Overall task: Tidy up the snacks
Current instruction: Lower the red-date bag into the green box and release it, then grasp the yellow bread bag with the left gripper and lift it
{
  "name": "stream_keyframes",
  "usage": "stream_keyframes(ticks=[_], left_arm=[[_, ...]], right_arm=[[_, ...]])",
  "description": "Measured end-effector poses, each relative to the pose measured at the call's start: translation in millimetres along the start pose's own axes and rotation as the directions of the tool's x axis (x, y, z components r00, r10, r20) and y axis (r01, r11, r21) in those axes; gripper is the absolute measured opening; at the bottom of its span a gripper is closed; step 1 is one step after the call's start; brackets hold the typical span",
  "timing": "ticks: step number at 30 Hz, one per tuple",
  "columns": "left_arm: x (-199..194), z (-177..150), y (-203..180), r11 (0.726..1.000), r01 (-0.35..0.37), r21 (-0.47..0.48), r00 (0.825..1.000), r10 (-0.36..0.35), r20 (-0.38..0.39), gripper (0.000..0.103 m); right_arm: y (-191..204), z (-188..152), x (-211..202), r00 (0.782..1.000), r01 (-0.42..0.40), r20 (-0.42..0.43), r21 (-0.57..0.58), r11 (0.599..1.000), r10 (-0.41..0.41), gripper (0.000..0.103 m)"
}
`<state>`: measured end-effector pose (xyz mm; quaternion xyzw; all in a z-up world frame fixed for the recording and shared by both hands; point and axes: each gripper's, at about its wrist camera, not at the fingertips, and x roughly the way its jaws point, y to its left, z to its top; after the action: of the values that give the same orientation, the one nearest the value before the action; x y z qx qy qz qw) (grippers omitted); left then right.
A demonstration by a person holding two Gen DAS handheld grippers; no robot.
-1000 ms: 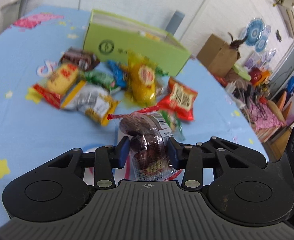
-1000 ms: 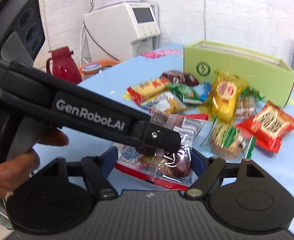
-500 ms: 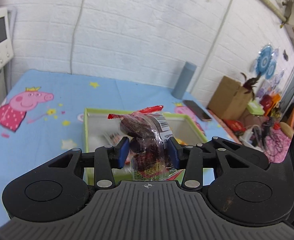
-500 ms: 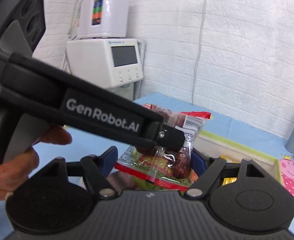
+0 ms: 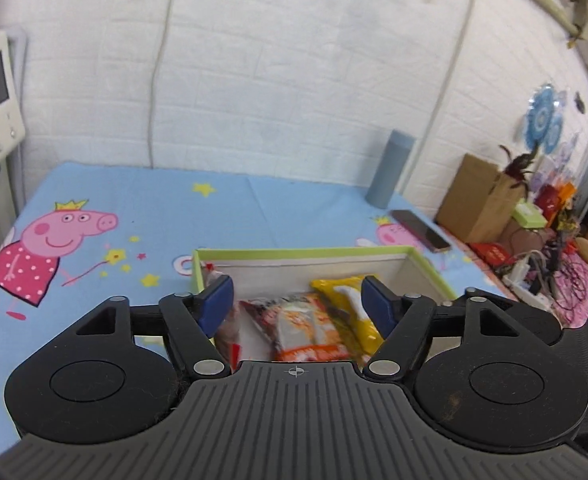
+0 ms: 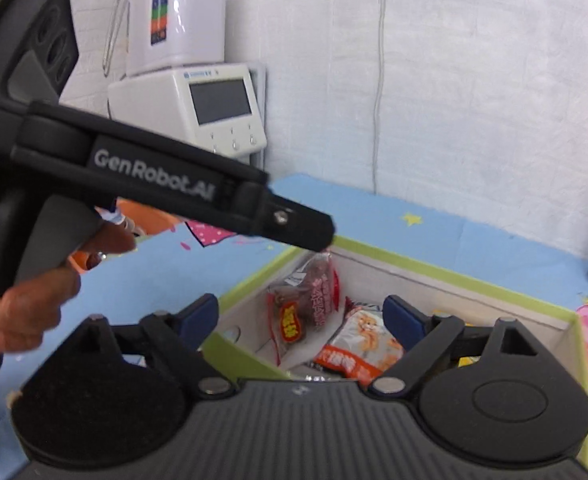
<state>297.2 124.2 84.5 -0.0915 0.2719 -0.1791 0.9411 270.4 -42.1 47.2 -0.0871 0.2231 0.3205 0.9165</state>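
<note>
Left wrist view: left hand-held gripper [image 5: 295, 302] jaws spread, just been opening, nothing between the pads. It hangs over the green box [image 5: 305, 253]; below the gap lie an orange-and-white snack pack [image 5: 305, 328] and a yellow pack [image 5: 343, 300] beside it, both inside the box. The clear bag of dark red snacks [image 5: 224, 330] shows only partly, under the left pad, against the box's left wall. Right wrist view: right hand-held gripper [image 6: 299, 316] also wide, jaws just been opening, empty. Same bag of dark red snacks [image 6: 307, 300] lies in the box's near-left corner, below and apart from both grippers, tilted against the wall, orange-and-white pack just beside it. Box sits on the blue cartoon-print worktop [image 5: 142, 200]. A person's hand [image 6: 34, 300] holds the left gripper's grip.
</note>
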Motion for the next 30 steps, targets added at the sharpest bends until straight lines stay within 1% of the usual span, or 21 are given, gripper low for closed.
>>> stream_keyframes(ticks=[1, 3, 5, 8, 9, 11, 12, 13, 15, 17, 20, 21, 22, 23, 24, 25, 26, 28, 30], left_arm=[[-9.6, -5.8, -6.2, 1.0, 0.012, 0.01, 1.0, -0.012, 0.004, 0.066], [-24.7, -21.7, -18.7, 0.999, 0.035, 0.031, 0.999, -0.035, 0.004, 0.066], [-33.1, -41.1, -28.3, 0.998, 0.062, 0.033, 0.998, -0.061, -0.022, 0.067], [-35.1, -72.9, -39.5, 0.996, 0.088, 0.02, 0.992, -0.086, -0.087, 0.066], [-33.6, -82.6, -42.8, 0.996, 0.091, 0.017, 0.99, -0.089, -0.111, 0.066], [-26.5, -96.6, -47.0, 0.996, 0.094, 0.004, 0.983, -0.093, -0.156, 0.064], [-21.6, -102.2, -48.3, 0.995, 0.095, -0.007, 0.979, -0.095, -0.181, 0.06], [-17.3, -106.0, -49.0, 0.995, 0.095, -0.015, 0.975, -0.096, -0.202, 0.055], [-10.1, -111.7, -51.5, 0.996, 0.093, -0.018, 0.968, -0.094, -0.232, 0.05], [-4.3, -115.0, -54.4, 0.996, 0.086, -0.014, 0.965, -0.087, -0.247, 0.049], [1.5, -123.6, -60.0, 0.994, 0.106, -0.015, 0.956, -0.106, -0.273, 0.044], [4.1, -126.7, -61.6, 0.993, 0.113, -0.015, 0.953, -0.113, -0.281, 0.041], [6.8, -129.6, -62.3, 0.993, 0.113, -0.015, 0.95, -0.113, -0.291, 0.037], [10.2, -132.4, -63.0, 0.994, 0.108, -0.014, 0.947, -0.108, -0.302, 0.033], [13.3, -135.5, -62.0, 0.993, 0.114, -0.027, 0.943, -0.117, -0.313, 0.03], [13.2, -137.1, -60.8, 0.992, 0.116, -0.047, 0.942, -0.125, -0.312, 0.026], [12.5, -135.9, -59.9, 0.991, 0.114, -0.064, 0.941, -0.128, -0.312, 0.025], [2.8, -133.9, -60.1, 0.99, 0.113, -0.08, 0.944, -0.132, -0.301, 0.024], [-9.2, -130.4, -62.1, 0.988, 0.125, -0.094, 0.949, -0.147, -0.28, 0.024]], right_arm=[[2.4, -5.0, -13.8, 1.0, 0.003, 0.011, 0.004, 1.0, -0.003, 0.093], [7.9, -19.3, -38.0, 1.0, 0.01, 0.02, 0.027, 1.0, -0.011, 0.093], [13.0, -41.0, -59.2, 1.0, 0.019, 0.008, 0.072, 0.997, -0.02, 0.093], [24.4, -72.9, -74.7, 0.999, 0.037, -0.026, 0.134, 0.99, -0.034, 0.093], [29.0, -82.4, -77.4, 0.999, 0.031, -0.044, 0.149, 0.988, -0.025, 0.093], [37.0, -97.9, -77.2, 0.998, 0.019, -0.068, 0.181, 0.983, -0.006, 0.093], [40.0, -101.8, -73.2, 0.997, 0.014, -0.08, 0.191, 0.981, 0.001, 0.093], [42.2, -105.2, -69.1, 0.996, 0.015, -0.09, 0.196, 0.98, 0.003, 0.093], [44.5, -107.0, -63.2, 0.995, 0.035, -0.1, 0.188, 0.982, -0.016, 0.093], [44.4, -108.0, -59.2, 0.994, 0.034, -0.106, 0.178, 0.983, -0.015, 0.093], [39.1, -109.4, -52.2, 0.992, 0.048, -0.121, 0.187, 0.981, -0.025, 0.093], [37.6, -109.6, -50.5, 0.992, 0.05, -0.12, 0.194, 0.98, -0.027, 0.093], [36.0, -110.1, -49.2, 0.993, 0.044, -0.12, 0.2, 0.979, -0.02, 0.092], [35.3, -110.4, -47.6, 0.993, 0.034, -0.121, 0.205, 0.978, -0.01, 0.087], [36.1, -110.5, -45.8, 0.992, 0.02, -0.124, 0.206, 0.978, 0.006, 0.083], [36.6, -111.7, -45.0, 0.991, 0.008, -0.129, 0.208, 0.978, 0.019, 0.082], [38.0, -112.1, -45.4, 0.992, 0.017, -0.129, 0.201, 0.979, 0.009, 0.081], [40.1, -111.1, -50.4, 0.992, 0.01, -0.125, 0.197, 0.98, 0.015, 0.079], [42.5, -107.4, -60.4, 0.995, 0.0, -0.1, 0.201, 0.98, 0.021, 0.079]])
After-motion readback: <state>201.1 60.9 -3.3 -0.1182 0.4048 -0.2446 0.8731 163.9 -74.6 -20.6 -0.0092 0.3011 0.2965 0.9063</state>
